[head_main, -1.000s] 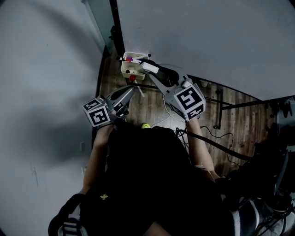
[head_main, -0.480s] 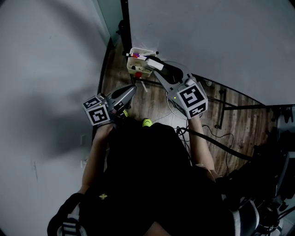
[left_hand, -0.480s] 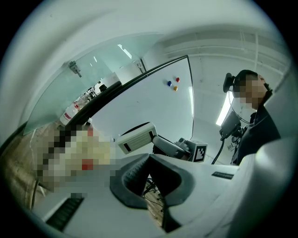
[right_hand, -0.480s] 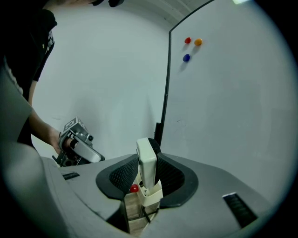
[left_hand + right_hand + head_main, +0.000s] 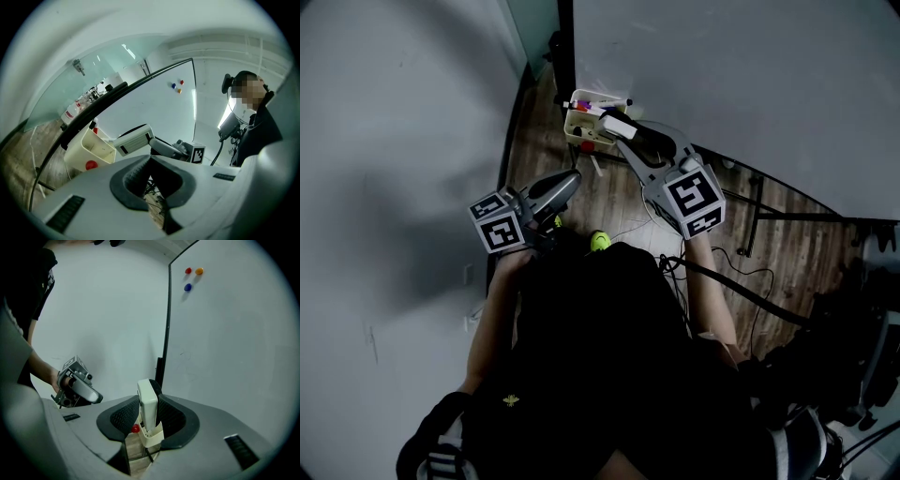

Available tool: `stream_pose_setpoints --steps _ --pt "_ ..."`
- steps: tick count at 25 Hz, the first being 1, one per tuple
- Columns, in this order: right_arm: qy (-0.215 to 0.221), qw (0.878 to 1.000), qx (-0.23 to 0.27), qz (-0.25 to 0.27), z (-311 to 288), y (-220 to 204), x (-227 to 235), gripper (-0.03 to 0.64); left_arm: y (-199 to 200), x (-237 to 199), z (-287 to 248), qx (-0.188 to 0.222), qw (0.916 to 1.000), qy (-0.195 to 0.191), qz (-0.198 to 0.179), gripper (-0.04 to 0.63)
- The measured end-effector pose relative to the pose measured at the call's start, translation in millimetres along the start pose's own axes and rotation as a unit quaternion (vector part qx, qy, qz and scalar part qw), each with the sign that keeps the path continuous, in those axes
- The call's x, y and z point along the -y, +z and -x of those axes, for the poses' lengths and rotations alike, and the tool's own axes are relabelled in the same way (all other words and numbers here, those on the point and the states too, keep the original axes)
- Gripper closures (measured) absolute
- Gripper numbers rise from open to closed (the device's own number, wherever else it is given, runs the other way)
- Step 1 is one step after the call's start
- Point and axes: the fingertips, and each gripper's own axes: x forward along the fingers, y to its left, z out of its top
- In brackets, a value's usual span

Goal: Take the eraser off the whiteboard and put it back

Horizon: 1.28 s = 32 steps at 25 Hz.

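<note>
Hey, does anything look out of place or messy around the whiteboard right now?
Nothing looks damaged or spilled. The eraser is off the whiteboard, clamped in the right gripper by the cream tray. Loose cables trail over the wooden floor near a small bright green thing.

The head view is dim and underexposed: the person's dark clothing sinks to near-black at lower centre, and a broad soft shadow lies across the pale wall at left. The whiteboard at upper right reads flat grey, without glare. Both gripper views are brighter, with strong fisheye bending and black corners. In the left gripper view a light strip glares at right. The eraser shows sharp and evenly lit.
</note>
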Motion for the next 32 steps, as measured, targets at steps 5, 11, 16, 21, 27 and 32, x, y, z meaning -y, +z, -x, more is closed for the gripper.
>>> stream_pose_setpoints --steps 5,11,16,21,27,32 --pt "0.003 1.0 -0.007 -0.006 -6 -5 1 0.491 3 -5 4 0.003 1.0 0.005 0.005 0.578" --pt "0.007 1.0 -0.013 -0.013 -13 -11 2 0.491 4 -10 6 0.002 0.9999 0.009 0.011 0.578" --pt "0.012 1.0 -0.019 -0.022 -18 -18 4 0.491 4 -13 6 -0.001 0.9998 0.013 0.017 0.578" --pt "0.016 0.999 -0.023 -0.028 -24 -24 6 0.491 3 -17 8 -0.004 0.9995 0.02 0.023 0.578" --pt "0.02 0.999 -0.028 -0.033 -27 -30 8 0.491 1 -20 11 -0.01 0.9991 0.03 0.029 0.578" --pt "0.025 0.998 -0.033 -0.039 -33 -37 8 0.491 0 -23 12 -0.012 0.9986 0.036 0.035 0.578"
